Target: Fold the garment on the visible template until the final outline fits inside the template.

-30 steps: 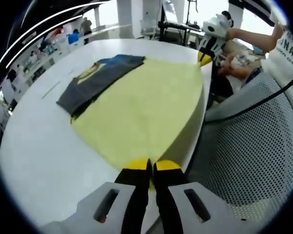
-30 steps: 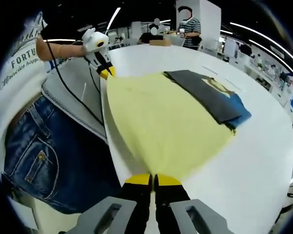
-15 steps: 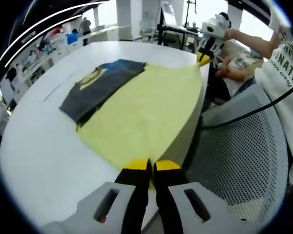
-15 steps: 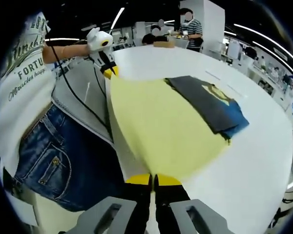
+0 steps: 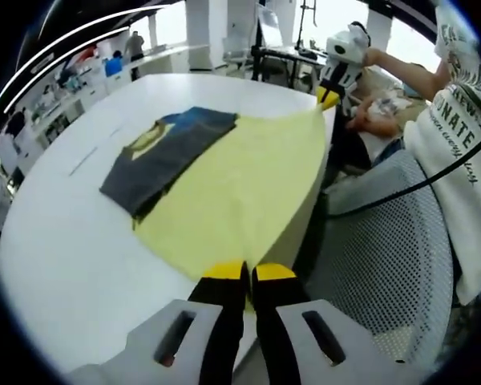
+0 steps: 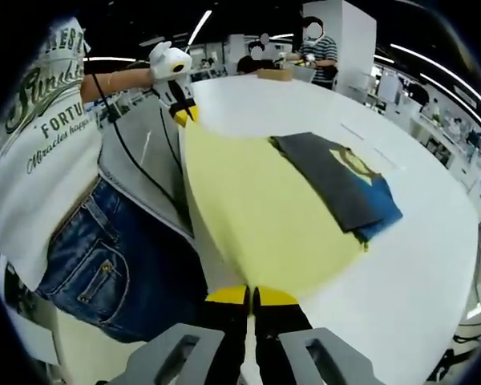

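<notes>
Both the left gripper [image 5: 246,273] and the right gripper [image 6: 250,295] are clamped shut on corners of the flat pale-yellow template sheet [image 5: 232,188], stretched over the round white table's [image 5: 64,241] edge. The folded dark-grey garment with blue trim [image 5: 164,152] lies on the sheet's far side, overhanging its edge, so I judge folding largely done but the fit unconfirmed.

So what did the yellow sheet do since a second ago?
The yellow sheet, pinched at one corner by each shut gripper (left, right), slid toward the person, hanging further off the table edge. The folded dark garment rode along on top, unchanged.
</notes>
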`<state>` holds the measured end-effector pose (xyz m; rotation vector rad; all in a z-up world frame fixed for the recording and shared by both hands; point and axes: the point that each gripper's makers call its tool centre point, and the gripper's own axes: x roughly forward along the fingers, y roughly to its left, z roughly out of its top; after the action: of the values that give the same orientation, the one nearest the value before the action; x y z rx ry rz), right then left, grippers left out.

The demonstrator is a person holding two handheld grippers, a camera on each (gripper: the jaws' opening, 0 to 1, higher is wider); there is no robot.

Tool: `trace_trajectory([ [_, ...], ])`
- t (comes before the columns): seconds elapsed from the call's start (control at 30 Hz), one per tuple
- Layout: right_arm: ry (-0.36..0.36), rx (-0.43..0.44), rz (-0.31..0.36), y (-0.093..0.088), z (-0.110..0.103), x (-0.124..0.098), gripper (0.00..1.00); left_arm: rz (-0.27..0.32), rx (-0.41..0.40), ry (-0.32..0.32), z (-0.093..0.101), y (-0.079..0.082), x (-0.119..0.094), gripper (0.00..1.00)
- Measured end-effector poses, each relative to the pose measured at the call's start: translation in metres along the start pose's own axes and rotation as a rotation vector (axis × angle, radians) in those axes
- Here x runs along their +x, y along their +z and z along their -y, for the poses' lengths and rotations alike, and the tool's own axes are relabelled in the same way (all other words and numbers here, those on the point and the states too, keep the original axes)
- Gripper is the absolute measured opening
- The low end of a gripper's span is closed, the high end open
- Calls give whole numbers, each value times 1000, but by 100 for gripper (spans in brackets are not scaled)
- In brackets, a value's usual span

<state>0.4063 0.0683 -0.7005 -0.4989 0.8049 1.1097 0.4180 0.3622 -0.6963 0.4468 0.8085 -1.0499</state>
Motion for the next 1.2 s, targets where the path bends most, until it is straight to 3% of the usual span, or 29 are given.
trace_trajectory([
  [0.7,38,9,-12,11,-7,-22,0,-9,20,-47,16,10,-17,0],
  [1.2,-18,-39,1,29,10,-27,0,10,39,-1,-1,26,-21,0],
])
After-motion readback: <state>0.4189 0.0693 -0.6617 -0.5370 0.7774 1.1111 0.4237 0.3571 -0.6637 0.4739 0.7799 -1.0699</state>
